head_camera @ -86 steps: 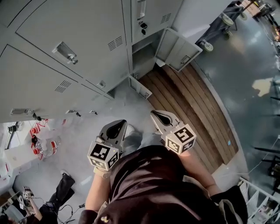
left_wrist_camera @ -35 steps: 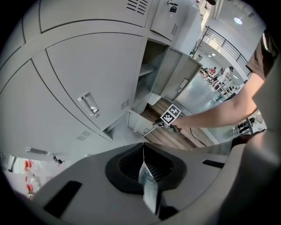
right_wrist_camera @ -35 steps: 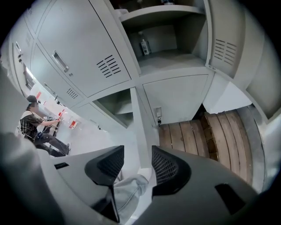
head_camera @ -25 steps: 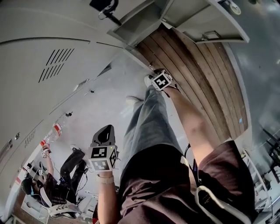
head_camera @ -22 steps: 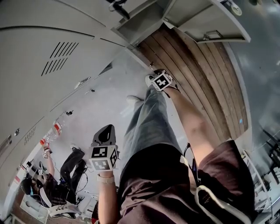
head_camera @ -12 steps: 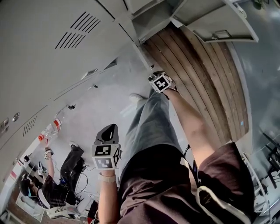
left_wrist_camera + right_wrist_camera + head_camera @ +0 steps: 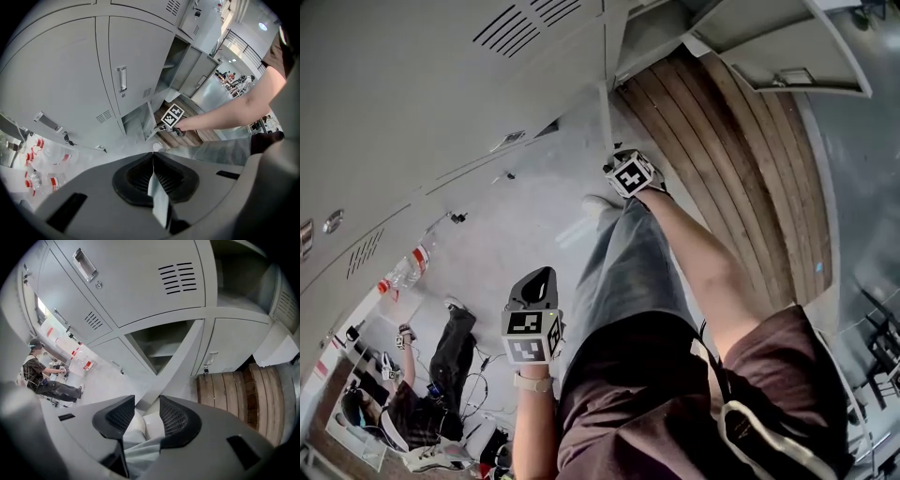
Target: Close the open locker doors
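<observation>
The left gripper (image 7: 153,157) hangs with its jaws pressed together, empty. The right gripper (image 7: 146,404), jaws spread, points down near a low open door (image 7: 180,366).

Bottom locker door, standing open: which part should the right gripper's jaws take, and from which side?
Probably the free edge of the bottom locker door, the end nearest the right gripper. The door stands swung out, nearly edge-on to the open jaws, thin enough to pass between them. Come straight in from the front, away from the hinge.
</observation>
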Tool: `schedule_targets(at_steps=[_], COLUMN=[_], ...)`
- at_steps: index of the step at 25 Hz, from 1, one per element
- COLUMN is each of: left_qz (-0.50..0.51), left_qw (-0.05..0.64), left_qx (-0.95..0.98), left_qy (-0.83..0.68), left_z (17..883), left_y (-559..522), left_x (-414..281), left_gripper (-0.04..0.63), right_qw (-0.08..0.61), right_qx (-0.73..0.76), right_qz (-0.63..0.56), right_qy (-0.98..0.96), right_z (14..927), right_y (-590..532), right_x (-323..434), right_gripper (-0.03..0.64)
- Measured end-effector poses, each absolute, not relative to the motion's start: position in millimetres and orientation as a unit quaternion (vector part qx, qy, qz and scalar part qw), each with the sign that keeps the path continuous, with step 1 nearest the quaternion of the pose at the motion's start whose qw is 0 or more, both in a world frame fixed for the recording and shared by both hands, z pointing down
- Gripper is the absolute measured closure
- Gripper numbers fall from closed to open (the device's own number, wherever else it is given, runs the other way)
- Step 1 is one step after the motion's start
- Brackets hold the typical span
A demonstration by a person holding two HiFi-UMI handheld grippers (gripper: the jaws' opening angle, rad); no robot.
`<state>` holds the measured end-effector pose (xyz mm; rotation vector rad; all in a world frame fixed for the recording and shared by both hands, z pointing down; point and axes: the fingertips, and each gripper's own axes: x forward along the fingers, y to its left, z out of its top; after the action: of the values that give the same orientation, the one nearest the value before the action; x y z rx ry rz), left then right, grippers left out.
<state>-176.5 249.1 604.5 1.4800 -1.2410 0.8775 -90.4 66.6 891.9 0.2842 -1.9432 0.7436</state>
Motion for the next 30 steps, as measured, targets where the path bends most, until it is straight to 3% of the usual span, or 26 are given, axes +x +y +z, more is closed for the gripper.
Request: schedule_targets(at_steps=[18, 30], left_qz=[0.355, 0.359], left_qw=[0.512, 0.529], left_qx=[0.584, 0.569], left_qy=[-0.519, -0.517], left_z=[616.9, 626.5], left_y=[302.5, 324.0], left_x=[-209.2, -214.8], left_gripper=[0.575, 0.575], right_qw=[0.449, 0.422], right_qx=[0.105, 0.089], right_qz=[0.316, 0.283], right_qy=[-0.829, -0.857], right_z=[890.9, 891.6], right_y=[74.9, 47.9], right_x=[-193.8, -258.7], right_gripper=[0.396, 0.332])
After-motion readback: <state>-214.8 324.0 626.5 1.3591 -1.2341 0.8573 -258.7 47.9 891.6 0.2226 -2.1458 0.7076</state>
